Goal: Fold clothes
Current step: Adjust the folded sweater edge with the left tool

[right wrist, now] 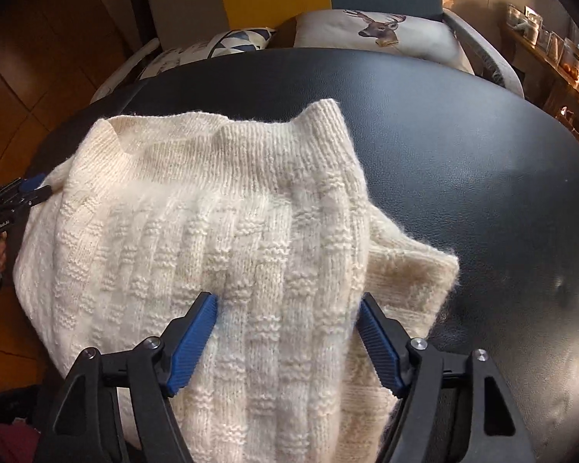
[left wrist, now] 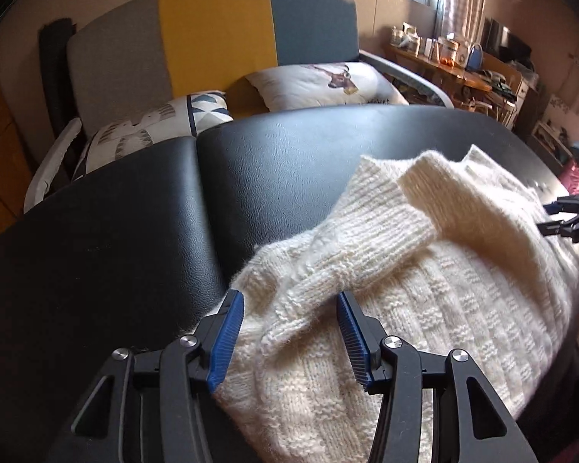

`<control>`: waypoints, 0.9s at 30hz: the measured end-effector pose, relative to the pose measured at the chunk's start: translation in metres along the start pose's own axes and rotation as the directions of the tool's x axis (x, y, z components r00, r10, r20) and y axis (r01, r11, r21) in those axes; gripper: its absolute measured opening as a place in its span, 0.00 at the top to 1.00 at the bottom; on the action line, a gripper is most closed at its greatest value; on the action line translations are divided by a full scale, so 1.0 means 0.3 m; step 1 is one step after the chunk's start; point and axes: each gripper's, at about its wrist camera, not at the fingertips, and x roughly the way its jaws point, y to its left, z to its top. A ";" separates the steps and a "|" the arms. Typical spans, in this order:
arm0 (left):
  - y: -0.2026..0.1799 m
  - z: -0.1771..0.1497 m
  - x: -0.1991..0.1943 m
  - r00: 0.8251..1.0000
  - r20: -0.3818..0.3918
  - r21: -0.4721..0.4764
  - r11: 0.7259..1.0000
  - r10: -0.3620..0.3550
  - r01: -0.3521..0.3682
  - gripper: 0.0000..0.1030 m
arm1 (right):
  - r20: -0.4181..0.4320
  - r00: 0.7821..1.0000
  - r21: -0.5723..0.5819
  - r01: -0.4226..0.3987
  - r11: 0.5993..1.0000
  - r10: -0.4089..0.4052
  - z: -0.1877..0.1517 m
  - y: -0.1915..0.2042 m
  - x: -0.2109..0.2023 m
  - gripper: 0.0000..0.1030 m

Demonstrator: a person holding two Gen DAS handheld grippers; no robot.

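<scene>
Cream knit sweater (right wrist: pixel 212 231) lies on the black padded table (right wrist: pixel 463 154), bunched toward its near edge, partly folded. One sleeve (left wrist: pixel 386 231) is laid across the body, its ribbed cuff (left wrist: pixel 417 169) pointing to the far side. In the right wrist view a layer of the body is doubled over another, w/ a lower corner (right wrist: pixel 417 277) sticking out to the right.

So some folds are in, but edges aren't squared and the bundle is loose; prob. mid-fold, tidying or a final halving left, though I can't tell for sure.

Left gripper (left wrist: pixel 289 332): jaws spread wide, straddling the sleeve's shoulder end, gripping nothing. Right gripper (right wrist: pixel 287 339): jaws likewise apart, over the body, pads resting by the knit, not pinching.

Behind the table: sofa (left wrist: pixel 212 38) w/ cushions (left wrist: pixel 320 81).
</scene>
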 end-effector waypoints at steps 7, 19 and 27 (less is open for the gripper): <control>0.179 -0.028 0.034 0.972 0.005 -0.478 0.853 -0.236 0.210 0.92 | -0.002 0.999 -0.055 0.043 0.998 -0.043 -0.061 0.064 -0.049 0.76; 0.334 -0.132 -0.012 0.956 0.095 -0.773 0.585 -0.277 0.246 0.60 | 0.121 0.983 0.216 -0.162 0.963 0.138 -0.142 -0.076 -0.043 0.66; 0.147 -0.042 -0.155 0.990 0.107 -0.378 0.916 -0.097 0.131 0.44 | 0.141 0.988 -0.002 0.059 0.998 -0.059 -0.064 0.055 -0.144 0.64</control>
